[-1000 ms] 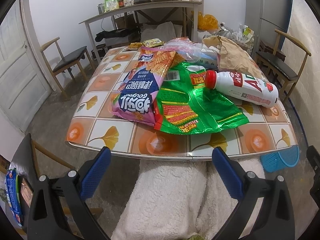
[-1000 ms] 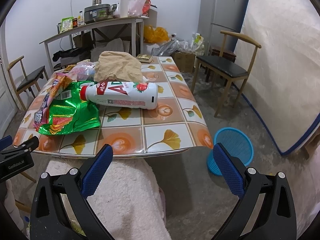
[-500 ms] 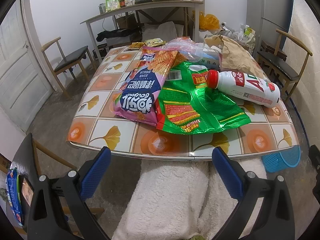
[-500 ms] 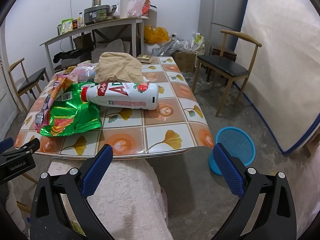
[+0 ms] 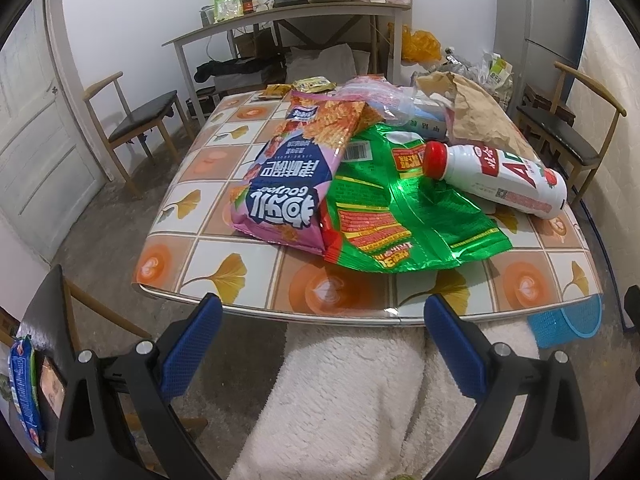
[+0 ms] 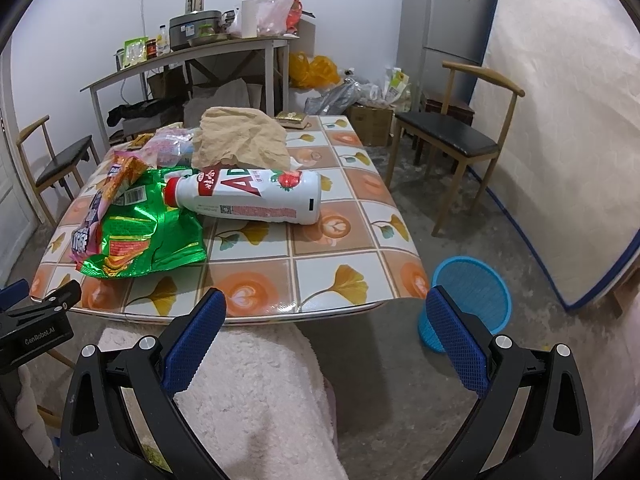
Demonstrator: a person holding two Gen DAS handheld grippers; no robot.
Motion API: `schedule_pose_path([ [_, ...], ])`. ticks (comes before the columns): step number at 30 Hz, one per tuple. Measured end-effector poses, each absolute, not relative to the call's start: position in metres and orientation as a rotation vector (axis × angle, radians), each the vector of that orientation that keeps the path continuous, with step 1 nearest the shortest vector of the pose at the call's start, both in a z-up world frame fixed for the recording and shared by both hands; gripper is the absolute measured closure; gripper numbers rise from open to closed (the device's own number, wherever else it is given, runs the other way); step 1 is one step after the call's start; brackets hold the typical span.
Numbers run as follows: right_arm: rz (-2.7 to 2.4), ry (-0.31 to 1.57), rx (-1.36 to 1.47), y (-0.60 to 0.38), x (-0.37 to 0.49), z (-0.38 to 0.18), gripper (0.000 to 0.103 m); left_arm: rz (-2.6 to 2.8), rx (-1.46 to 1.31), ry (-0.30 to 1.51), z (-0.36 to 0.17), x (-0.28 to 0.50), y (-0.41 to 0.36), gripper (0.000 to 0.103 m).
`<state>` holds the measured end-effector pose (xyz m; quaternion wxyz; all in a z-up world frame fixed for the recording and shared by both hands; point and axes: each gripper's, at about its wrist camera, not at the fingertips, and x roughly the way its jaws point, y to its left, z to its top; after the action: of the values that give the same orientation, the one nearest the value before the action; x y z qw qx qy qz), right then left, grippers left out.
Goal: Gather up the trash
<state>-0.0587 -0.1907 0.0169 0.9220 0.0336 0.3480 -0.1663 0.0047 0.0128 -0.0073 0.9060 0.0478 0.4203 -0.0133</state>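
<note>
Both claws released, empty: left claw (image 5: 322,344), right claw (image 6: 326,340). Green snack bag (image 5: 394,208) looks light, crinkly, slippery; pinch its near edge.

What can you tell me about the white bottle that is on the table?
The white bottle looks like plastic, with a red cap that is on and a label with red letters and a strawberry picture. It lies on its side on the tiled table; its neck end rests on the green bag. The brown paper bag lies just behind it. Neither gripper touches it.
</note>
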Motion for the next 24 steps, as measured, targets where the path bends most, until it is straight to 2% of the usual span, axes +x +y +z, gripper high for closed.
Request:
schedule_pose_path([
  [12,-0.308,0.680,0.073,-0.183,-0.051,0.019,0.007,-0.024,0.058,0.839,-0.012,0.015,0.038,0.004],
  [24,-0.275,0.599,0.023,-0.182,-0.015,0.032,0.007,-0.144,0.030,0.686,-0.010,0.030,0.066,0.004],
])
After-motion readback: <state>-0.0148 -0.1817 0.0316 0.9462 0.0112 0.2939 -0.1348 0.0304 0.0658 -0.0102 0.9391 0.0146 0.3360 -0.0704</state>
